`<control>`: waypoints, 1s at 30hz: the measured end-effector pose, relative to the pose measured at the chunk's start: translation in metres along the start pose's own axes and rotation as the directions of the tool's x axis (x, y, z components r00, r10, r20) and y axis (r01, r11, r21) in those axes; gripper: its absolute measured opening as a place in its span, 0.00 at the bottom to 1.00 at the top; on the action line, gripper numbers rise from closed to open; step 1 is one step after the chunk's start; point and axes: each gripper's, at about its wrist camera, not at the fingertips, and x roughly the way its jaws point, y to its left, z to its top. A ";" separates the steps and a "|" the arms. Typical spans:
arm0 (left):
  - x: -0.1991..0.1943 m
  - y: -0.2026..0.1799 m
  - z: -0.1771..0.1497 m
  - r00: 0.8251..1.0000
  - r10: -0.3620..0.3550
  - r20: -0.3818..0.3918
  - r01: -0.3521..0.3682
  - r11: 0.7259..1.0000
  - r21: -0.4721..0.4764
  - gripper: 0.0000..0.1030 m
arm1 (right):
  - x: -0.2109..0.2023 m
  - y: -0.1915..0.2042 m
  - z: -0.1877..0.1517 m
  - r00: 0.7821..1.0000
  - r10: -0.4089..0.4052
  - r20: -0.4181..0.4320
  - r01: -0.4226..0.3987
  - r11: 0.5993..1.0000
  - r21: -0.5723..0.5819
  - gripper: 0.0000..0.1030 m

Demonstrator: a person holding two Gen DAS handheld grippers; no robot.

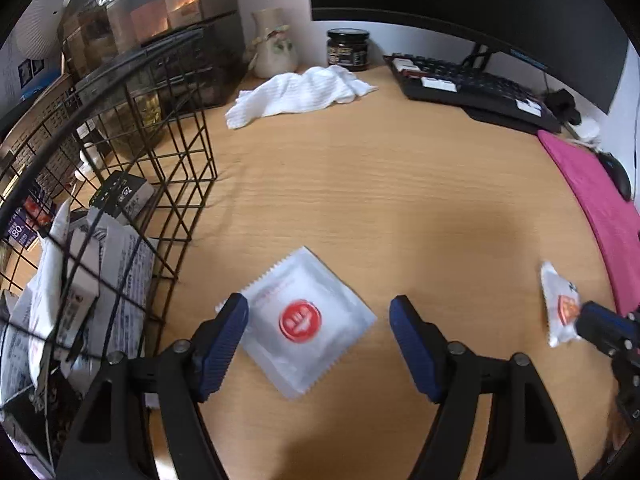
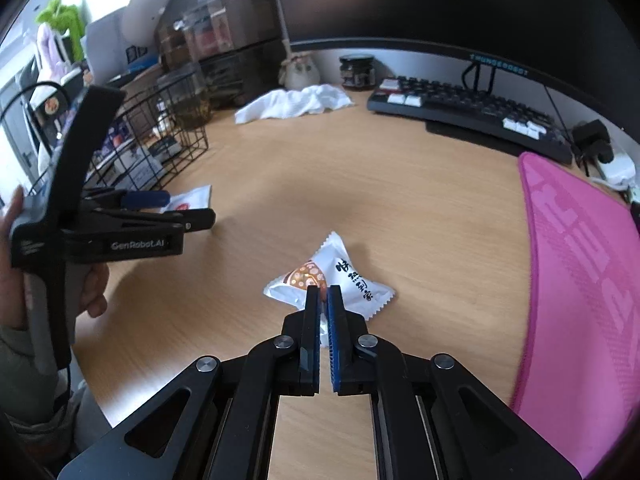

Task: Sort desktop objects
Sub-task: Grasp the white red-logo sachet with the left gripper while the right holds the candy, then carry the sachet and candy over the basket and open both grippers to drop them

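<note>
Two grippers are working over a wooden tabletop [image 1: 360,184]. Left gripper [image 1: 318,320] is hovering with its jaws spread wide; a flat white sachet with a red round logo [image 1: 304,320] is lying on the wood between the blue pads, closer to the left pad, touching neither that can be told. Right gripper [image 2: 324,294] is pinching a white snack packet with an orange print [image 2: 340,276], jaws closed narrowly on its near edge while the packet is resting on the tabletop. Just left of the sachet, a black wire basket [image 1: 168,184] is holding boxes and packets. Farther back are lying a white cloth [image 1: 300,94], a dark jar [image 1: 348,49], a keyboard [image 1: 472,88] and a pink mat [image 2: 580,280].
</note>
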 end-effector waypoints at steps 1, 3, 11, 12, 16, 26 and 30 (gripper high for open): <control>0.001 0.001 0.001 1.000 -0.001 0.001 0.001 1.000 -0.004 0.78 | 0.000 -0.001 0.000 1.000 -0.012 0.004 0.012 1.000 -0.005 0.06; 0.003 0.003 0.002 1.000 -0.006 0.004 0.006 1.000 -0.002 0.80 | 0.000 -0.001 0.000 1.000 -0.029 0.008 0.029 0.999 -0.015 0.15; 0.005 0.002 0.003 0.999 -0.051 -0.003 0.051 0.999 0.012 0.79 | 0.002 0.002 0.006 0.999 -0.011 0.048 0.012 1.000 -0.016 0.62; 0.003 0.002 0.003 0.999 -0.053 0.004 0.053 0.998 0.017 0.71 | 0.004 0.001 0.007 0.999 -0.020 0.046 0.020 1.000 -0.010 0.62; -0.003 -0.004 0.002 0.998 -0.070 -0.001 0.070 0.996 0.054 0.48 | 0.013 -0.003 0.009 0.999 -0.043 0.029 0.043 0.999 0.008 0.62; -0.013 -0.013 0.001 0.997 -0.080 -0.012 0.081 0.992 0.092 0.11 | 0.025 -0.009 0.006 0.998 -0.056 -0.028 0.057 0.998 0.024 0.28; -0.026 -0.012 0.004 0.995 -0.094 0.014 0.093 0.992 0.085 0.05 | 0.020 -0.005 0.007 0.997 -0.074 -0.023 0.074 0.997 0.011 0.17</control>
